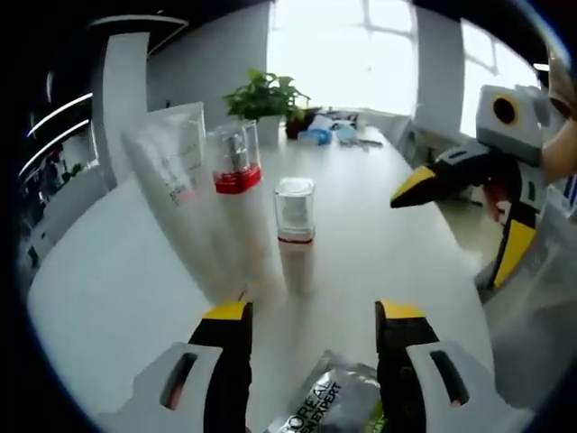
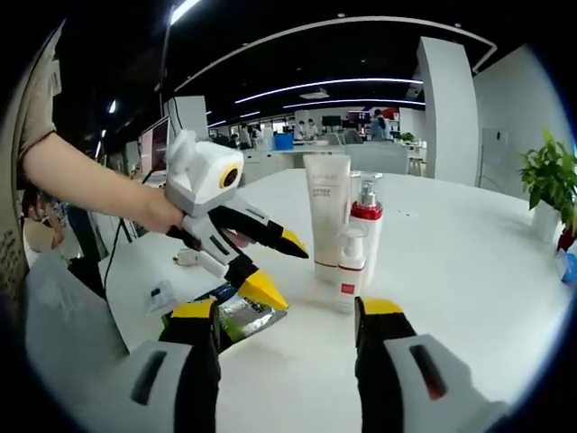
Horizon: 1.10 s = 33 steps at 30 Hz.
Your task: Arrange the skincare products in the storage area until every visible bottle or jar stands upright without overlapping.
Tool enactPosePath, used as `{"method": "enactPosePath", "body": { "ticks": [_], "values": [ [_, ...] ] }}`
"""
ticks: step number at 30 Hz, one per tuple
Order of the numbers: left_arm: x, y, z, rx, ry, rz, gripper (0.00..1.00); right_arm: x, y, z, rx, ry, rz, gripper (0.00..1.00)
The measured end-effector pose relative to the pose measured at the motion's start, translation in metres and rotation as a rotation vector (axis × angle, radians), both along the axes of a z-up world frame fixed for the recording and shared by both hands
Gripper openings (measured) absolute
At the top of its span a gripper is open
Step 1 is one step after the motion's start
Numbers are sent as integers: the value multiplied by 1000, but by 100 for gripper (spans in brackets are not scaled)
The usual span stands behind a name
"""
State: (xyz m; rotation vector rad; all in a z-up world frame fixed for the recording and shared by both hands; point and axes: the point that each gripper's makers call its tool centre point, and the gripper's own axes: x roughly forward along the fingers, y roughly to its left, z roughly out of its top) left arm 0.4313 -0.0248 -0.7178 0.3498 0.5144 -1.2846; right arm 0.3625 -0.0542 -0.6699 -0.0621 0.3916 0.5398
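Here, left hand-held gripper (image 1: 313, 311) open and empty, poised just over a foil sachet (image 1: 326, 401) lying flat on the desk (image 1: 117, 289). Right hand-held gripper (image 2: 287, 309) likewise open, holding nothing. Beyond, tube (image 2: 325, 212), pump bottle (image 2: 366, 225) and small bottle (image 2: 350, 271) upright mid-desk, clustered close, seemingly arranged already.

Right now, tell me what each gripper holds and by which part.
Nothing is held. The left gripper and right gripper both stand open and empty, short of the three upright white skincare bottles on the white table.
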Motion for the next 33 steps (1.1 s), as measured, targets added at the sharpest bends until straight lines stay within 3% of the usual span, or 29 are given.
{"method": "enactPosePath", "body": {
  "ticks": [17, 33],
  "values": [
    [-25, 53, 9, 23, 37, 143, 70, -7, 16, 13, 21, -10, 31, 75],
    [-53, 105, 20, -18, 99, 322, 83, -17, 13, 15, 44, 3, 9, 81]
  ]
}}
